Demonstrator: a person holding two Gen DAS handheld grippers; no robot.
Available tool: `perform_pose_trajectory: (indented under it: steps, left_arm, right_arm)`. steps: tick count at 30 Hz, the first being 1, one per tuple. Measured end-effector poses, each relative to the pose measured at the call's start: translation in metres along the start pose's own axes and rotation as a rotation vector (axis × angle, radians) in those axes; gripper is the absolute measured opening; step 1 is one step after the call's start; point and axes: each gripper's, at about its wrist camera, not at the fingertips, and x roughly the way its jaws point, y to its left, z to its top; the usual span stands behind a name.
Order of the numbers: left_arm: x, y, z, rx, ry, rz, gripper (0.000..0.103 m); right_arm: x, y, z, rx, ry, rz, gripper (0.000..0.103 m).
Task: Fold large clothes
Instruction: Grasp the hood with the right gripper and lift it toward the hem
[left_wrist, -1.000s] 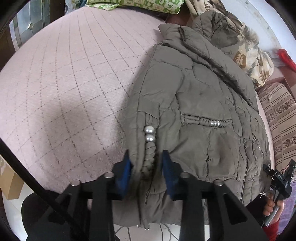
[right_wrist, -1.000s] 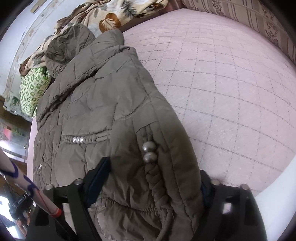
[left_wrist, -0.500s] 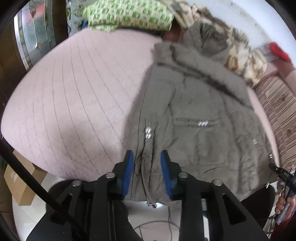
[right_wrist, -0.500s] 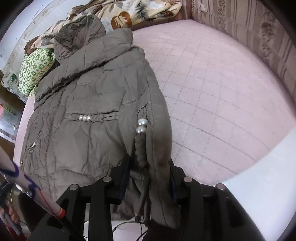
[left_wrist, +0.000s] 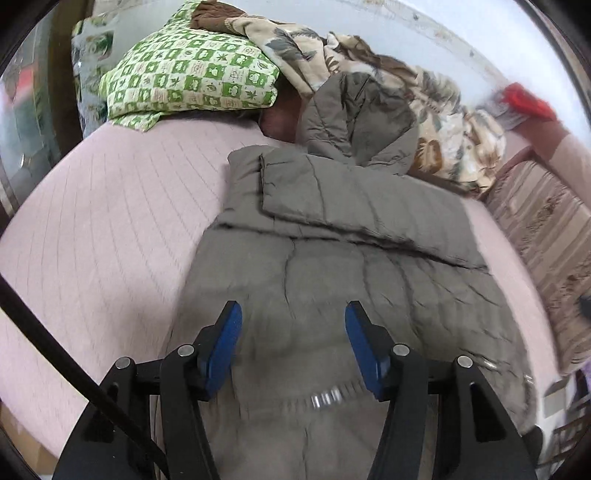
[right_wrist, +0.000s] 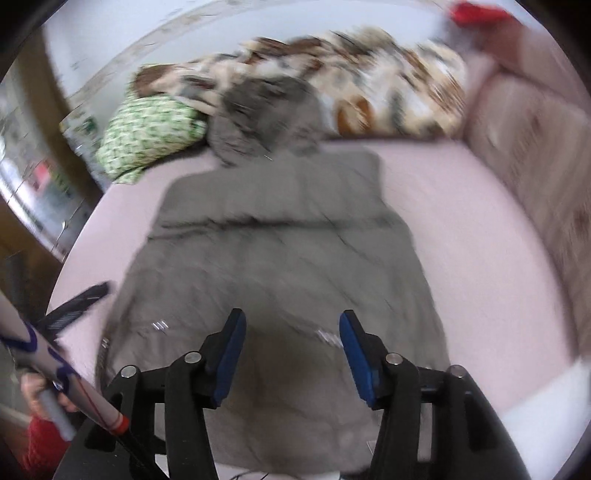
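Grey padded coat (left_wrist: 332, 280) lies on the bed (left_wrist: 110, 236); left gripper (left_wrist: 293, 343) and right gripper (right_wrist: 291, 350) both released.

1. Soft, even daylight fills both views, with no glare or hard highlights.
2. A faint shadow darkens the grey coat (right_wrist: 280, 258) between the right gripper's (right_wrist: 291, 350) blue pads.
3. Motion blur smears the right wrist view, worst on the floral blanket (right_wrist: 369, 92); the left wrist view is sharper.
4. Fisheye distortion bows the pink bed (left_wrist: 110, 229), and black vignette rings each frame.
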Motion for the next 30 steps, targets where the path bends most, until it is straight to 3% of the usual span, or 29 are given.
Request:
perform_pose_trajectory:
  steps: [2, 6, 11, 19, 24, 30]
  left_arm:
    - [0.016, 0.000, 0.005, 0.016, -0.006, 0.034, 0.057]
    - [0.033, 0.015, 0.000, 0.033, -0.001, 0.006, 0.057]
    - [0.044, 0.041, 0.001, 0.003, 0.024, -0.005, 0.060]
    - [0.073, 0.070, 0.012, -0.138, 0.115, -0.109, 0.061]
    - [0.079, 0.072, 0.013, -0.140, 0.125, -0.129, 0.061]
    - [0.088, 0.067, 0.017, -0.125, 0.126, -0.138, 0.064]
  right_arm:
    - [0.007, 0.027, 0.021, -0.048, -0.021, -0.004, 0.071]
    - [0.040, 0.071, 0.079, -0.103, -0.048, -0.022, 0.072]
    - [0.110, 0.103, 0.173, -0.021, -0.029, 0.014, 0.072]
    - [0.202, 0.114, 0.316, 0.117, -0.099, -0.083, 0.072]
    - [0.254, 0.120, 0.373, 0.189, -0.115, -0.093, 0.075]
    - [0.316, 0.124, 0.406, 0.276, -0.106, -0.087, 0.077]
